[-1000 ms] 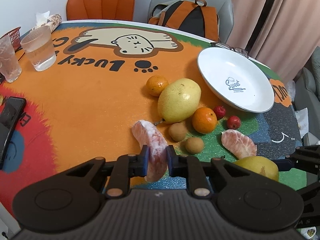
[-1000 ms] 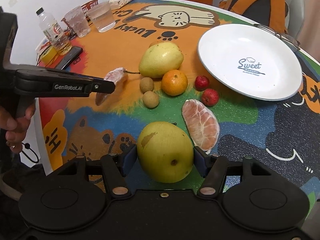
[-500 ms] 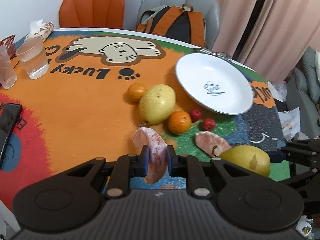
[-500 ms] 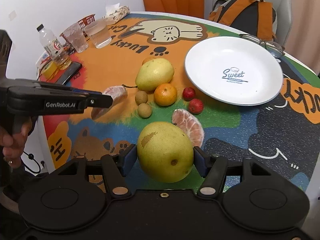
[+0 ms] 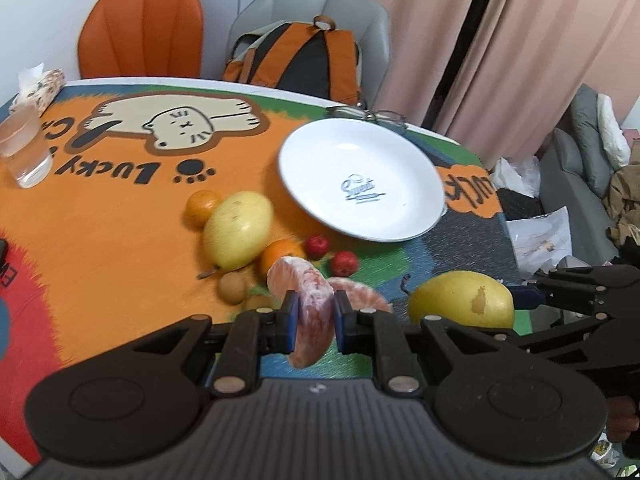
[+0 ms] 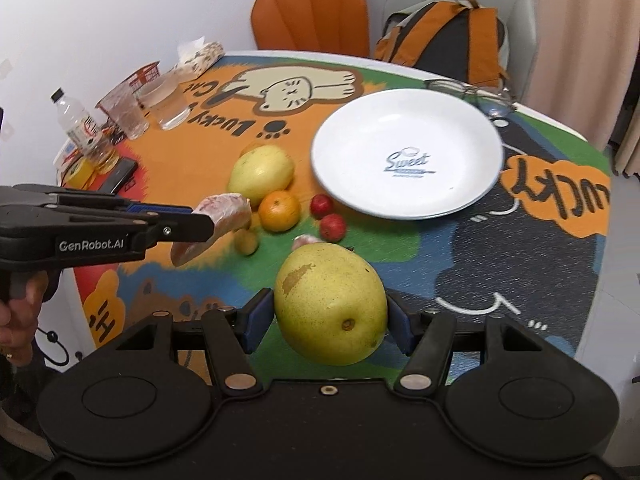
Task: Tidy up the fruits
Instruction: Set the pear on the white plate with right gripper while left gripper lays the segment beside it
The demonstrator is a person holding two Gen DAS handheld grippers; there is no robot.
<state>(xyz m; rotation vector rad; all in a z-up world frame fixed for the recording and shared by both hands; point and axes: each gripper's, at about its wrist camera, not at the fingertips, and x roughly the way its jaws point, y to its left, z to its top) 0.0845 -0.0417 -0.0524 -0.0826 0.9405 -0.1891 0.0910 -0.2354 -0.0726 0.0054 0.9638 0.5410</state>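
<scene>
My left gripper (image 5: 314,322) is shut on a peeled pink pomelo segment (image 5: 304,296) and holds it above the table; it also shows in the right wrist view (image 6: 224,212). My right gripper (image 6: 326,314) is shut on a large yellow pear (image 6: 330,302), lifted off the table; the pear also shows in the left wrist view (image 5: 460,300). A white plate (image 6: 408,160) lies empty beyond. On the table lie a second yellow pear (image 6: 262,170), an orange (image 6: 279,211), two small red fruits (image 6: 332,227), small brown fruits (image 5: 232,286) and another peeled segment (image 5: 360,294).
Glasses (image 6: 164,102), a water bottle (image 6: 78,124), a phone (image 6: 120,174) and a tissue pack (image 6: 198,58) stand at the table's left. Spectacles (image 6: 468,90) lie behind the plate. An orange chair (image 6: 312,8) and a grey chair with a backpack (image 6: 444,40) stand behind.
Both grippers have risen and moved toward the plate with their fruit. The pear and the held segment are higher above the table; the fruits on the table have not moved.
</scene>
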